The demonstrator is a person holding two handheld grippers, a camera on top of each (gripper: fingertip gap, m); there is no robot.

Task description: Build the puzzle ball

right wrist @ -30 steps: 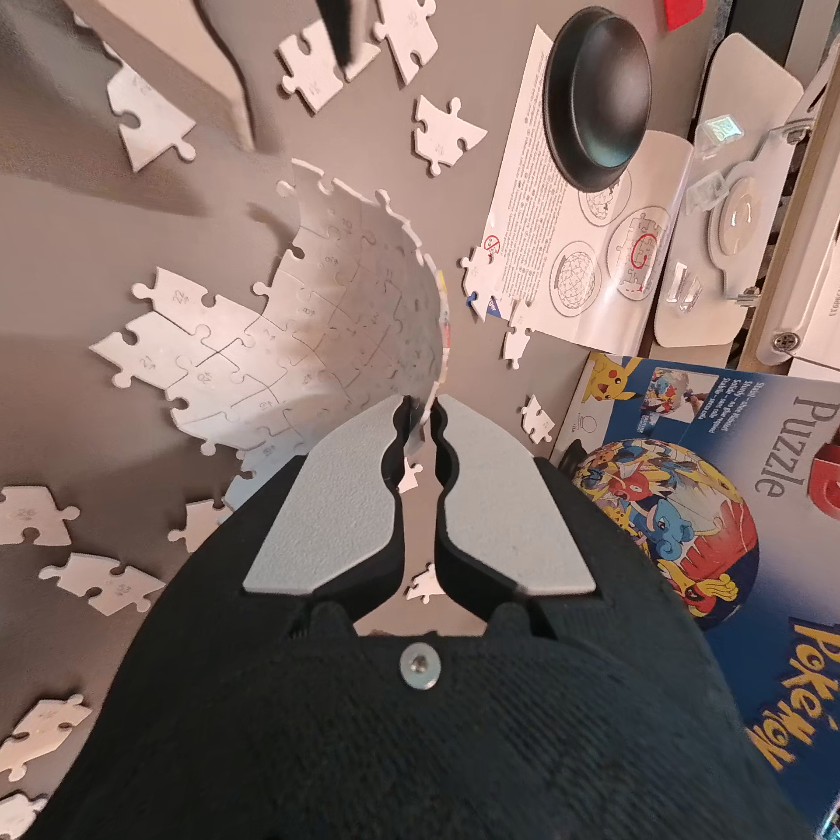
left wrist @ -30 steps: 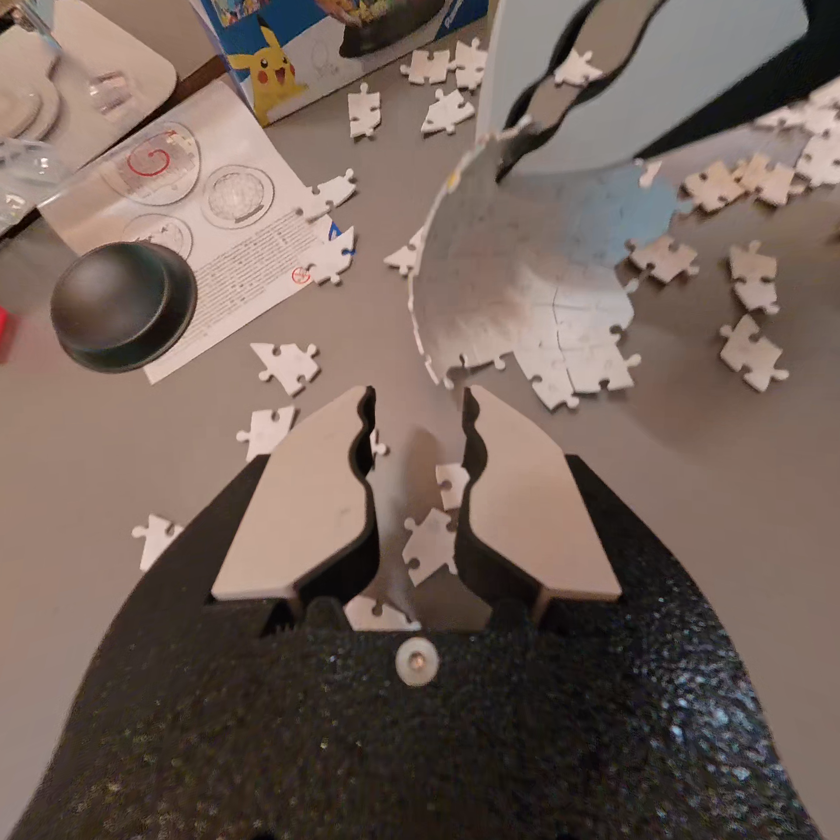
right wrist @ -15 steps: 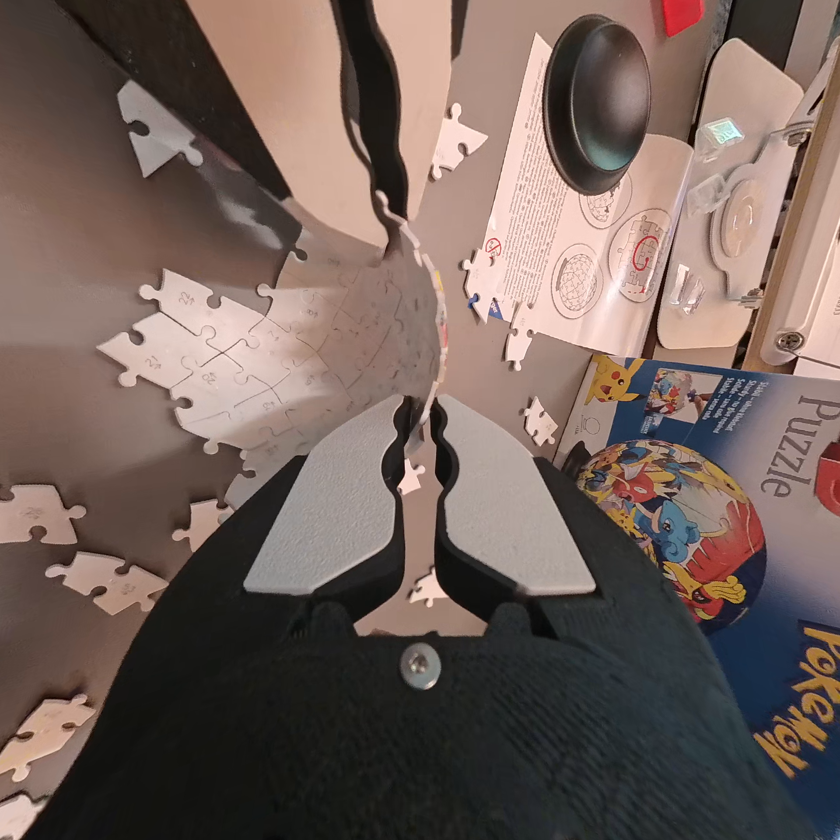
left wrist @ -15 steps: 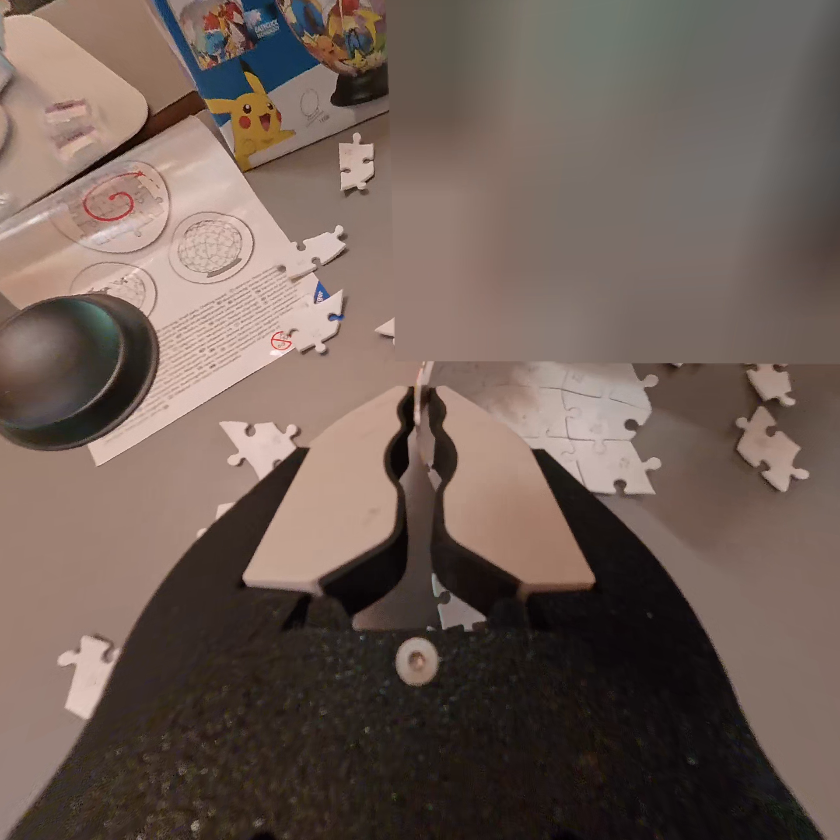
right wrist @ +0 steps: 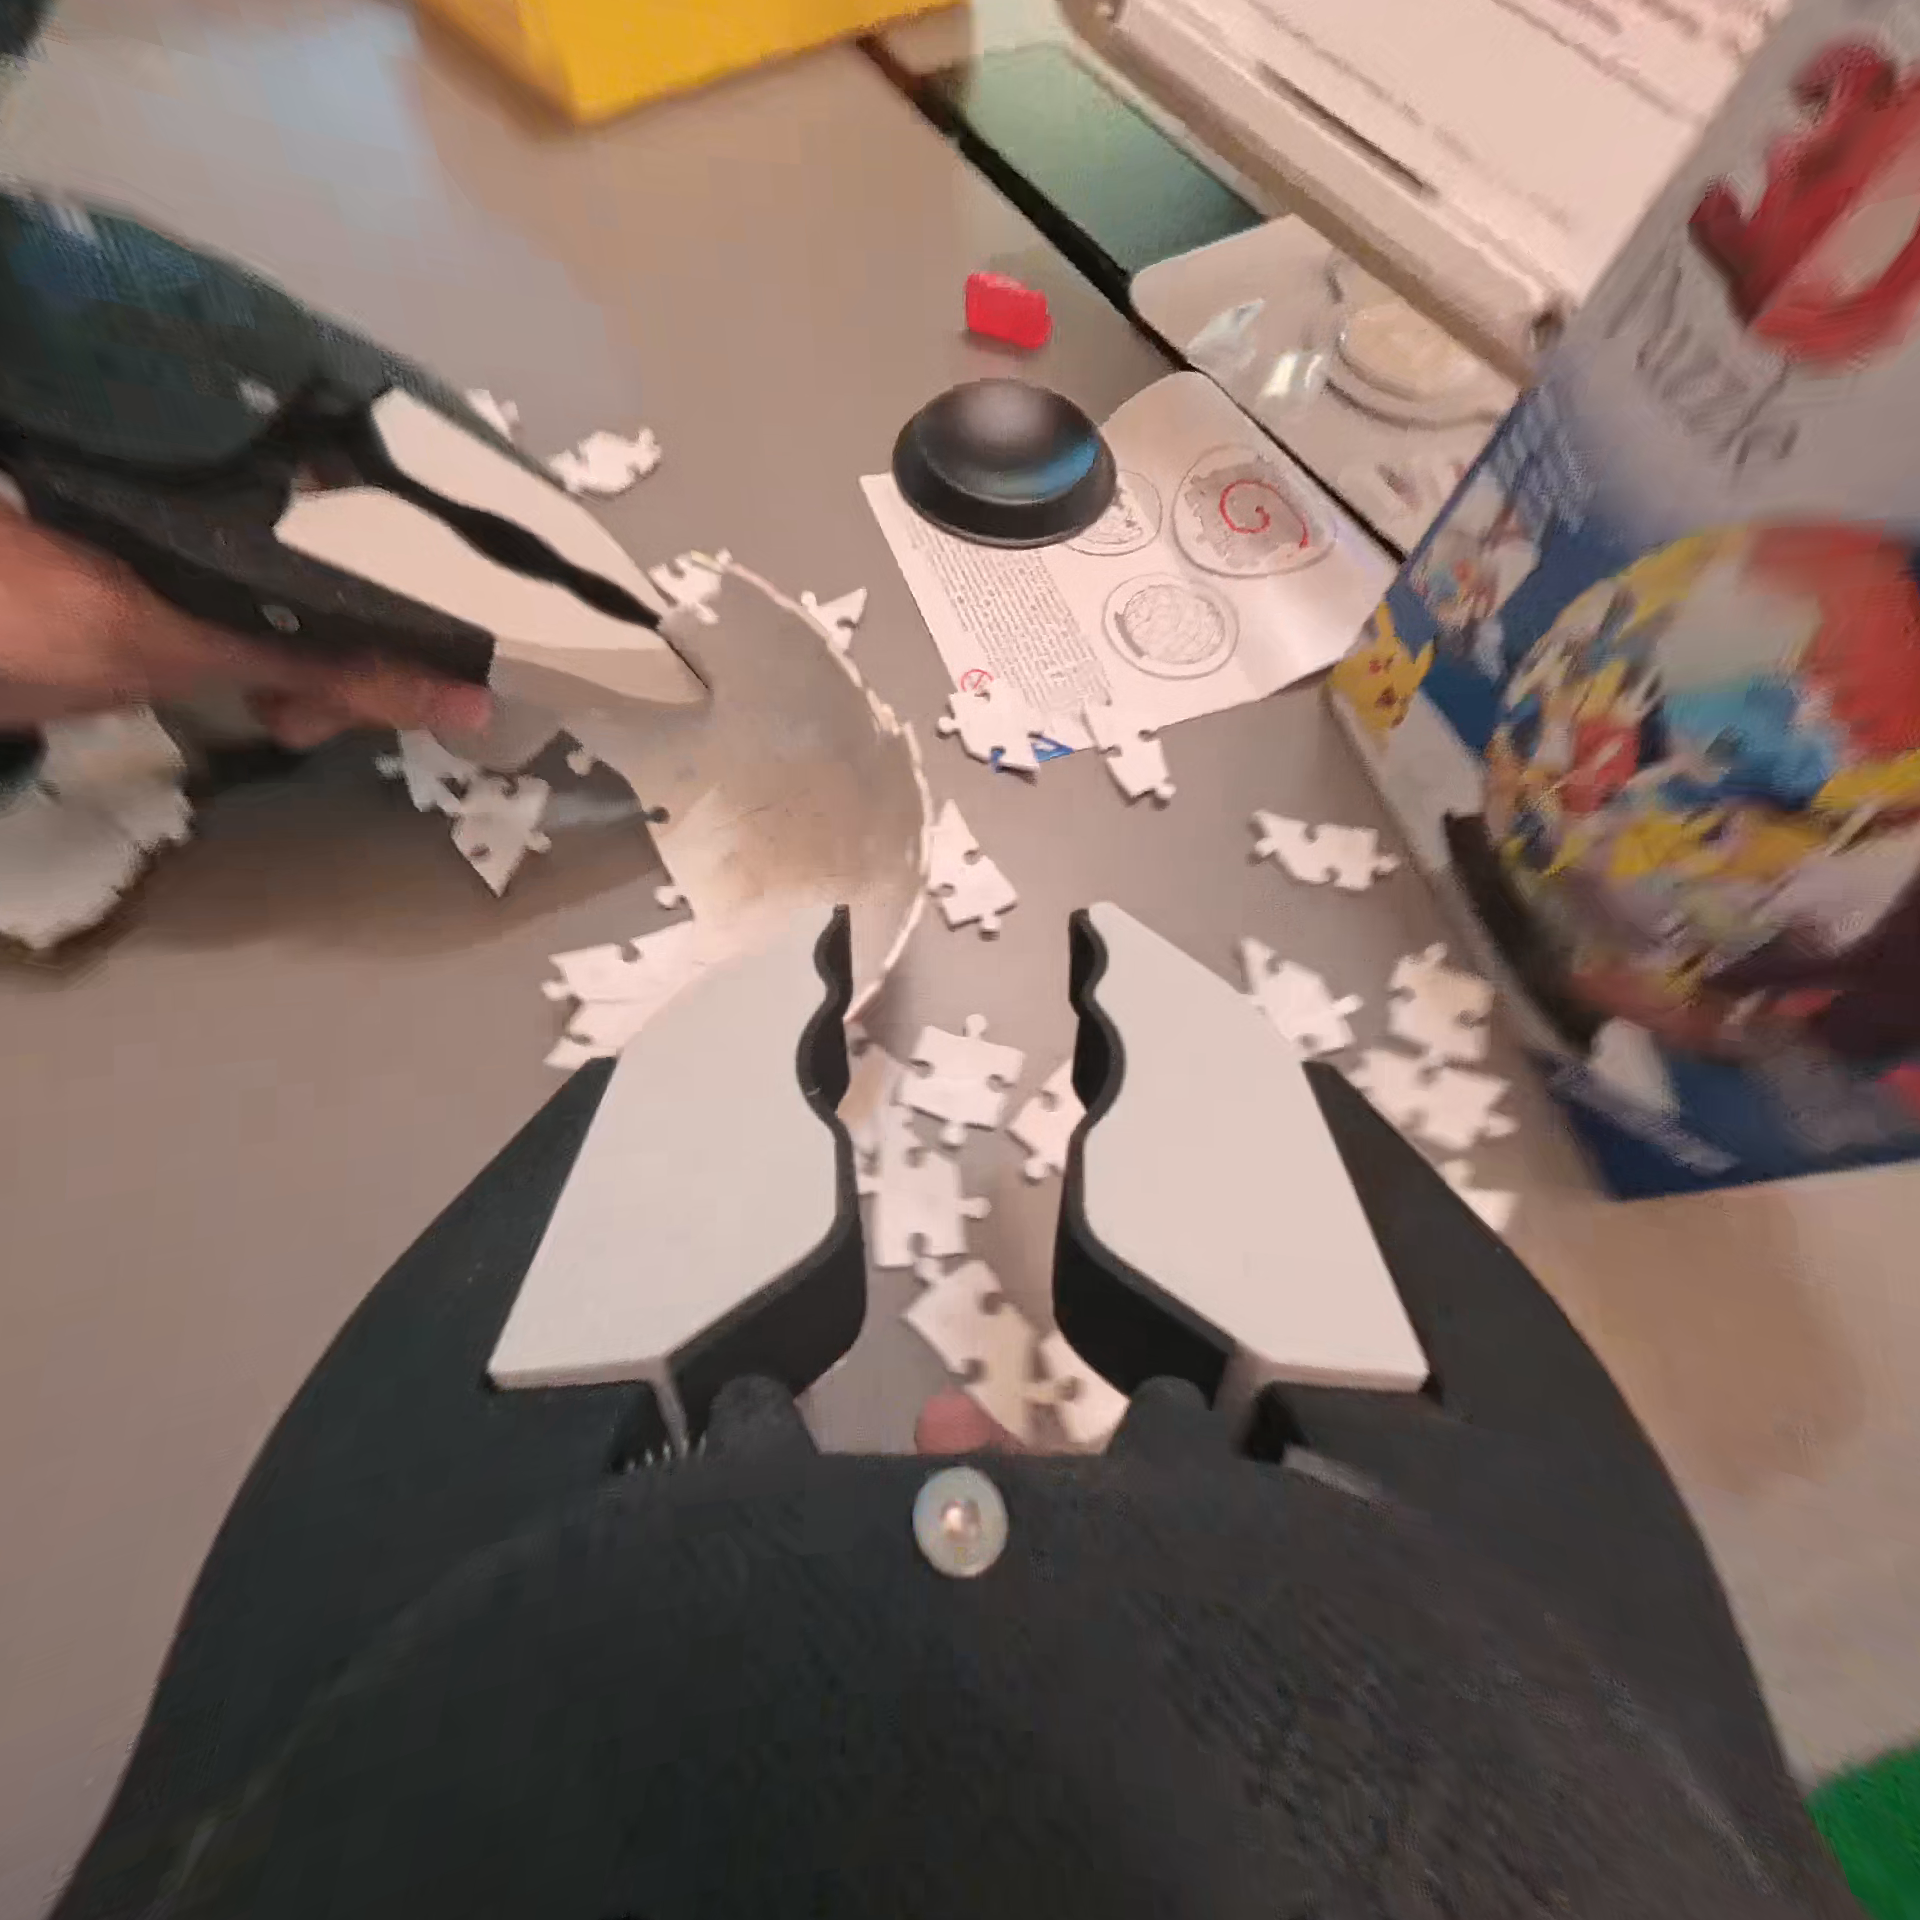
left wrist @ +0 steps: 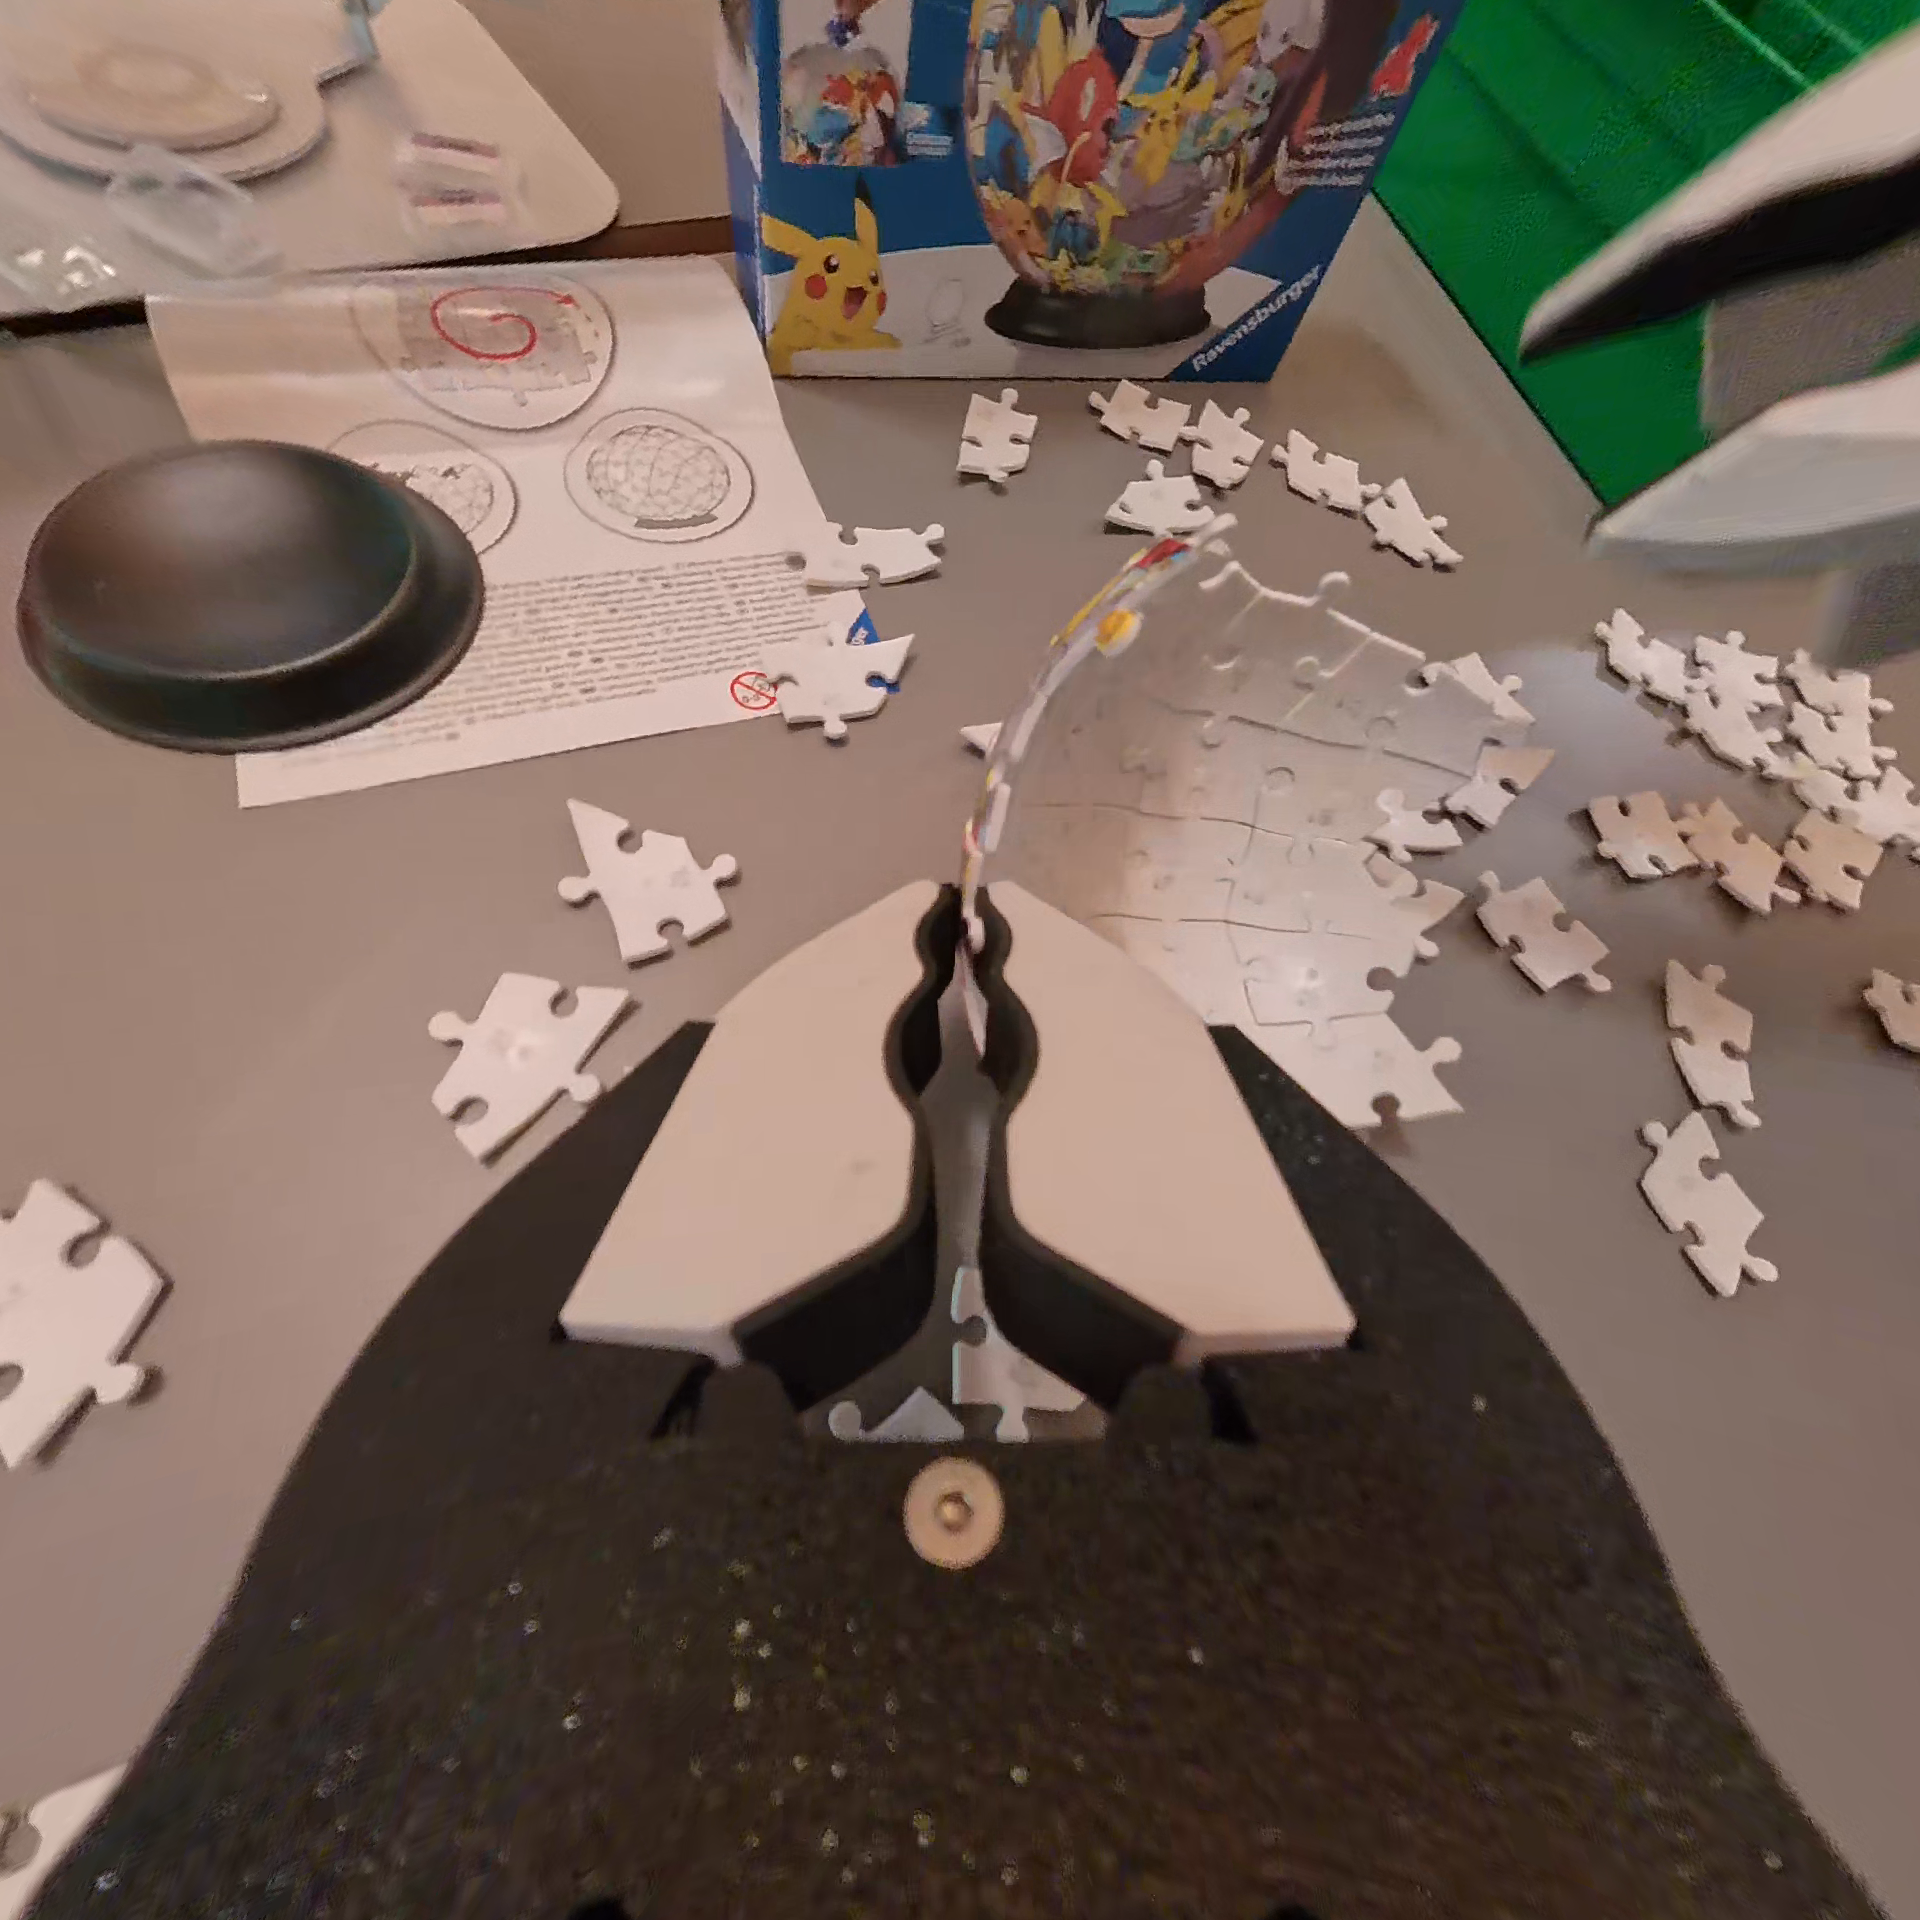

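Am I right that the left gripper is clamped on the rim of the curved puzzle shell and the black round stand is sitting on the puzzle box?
Not quite. The left gripper does have its jaws clamped on the rim of the curved puzzle shell, but the black round stand sits on the instruction sheet, not on the puzzle box. The left wrist view shows this.

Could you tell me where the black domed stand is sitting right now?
In the left wrist view, the black domed stand sits at far left on the instruction sheet, left of the puzzle box.
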